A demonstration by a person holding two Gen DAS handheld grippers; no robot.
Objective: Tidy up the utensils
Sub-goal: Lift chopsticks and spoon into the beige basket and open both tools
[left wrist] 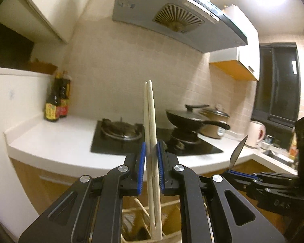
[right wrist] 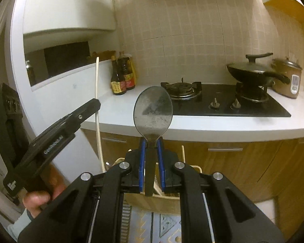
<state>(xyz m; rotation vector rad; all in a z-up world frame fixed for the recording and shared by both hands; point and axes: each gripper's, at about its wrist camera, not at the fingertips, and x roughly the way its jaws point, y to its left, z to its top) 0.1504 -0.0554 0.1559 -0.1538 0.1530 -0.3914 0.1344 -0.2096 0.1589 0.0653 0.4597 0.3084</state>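
Above a wooden utensil holder, both tongs hold utensils upright.

The chopsticks, a pale pair, stand almost vertical, pinched between the blue pads of the left tongs, their lower ends reaching down towards the wooden holder below. The spoon, bowl up and facing the camera, is clamped by its dark handle in the right tongs, closed tight on it. Behind lies the white table with a black gas hob, a lidded wok, a rice cooker and sauce bottles near the wall.
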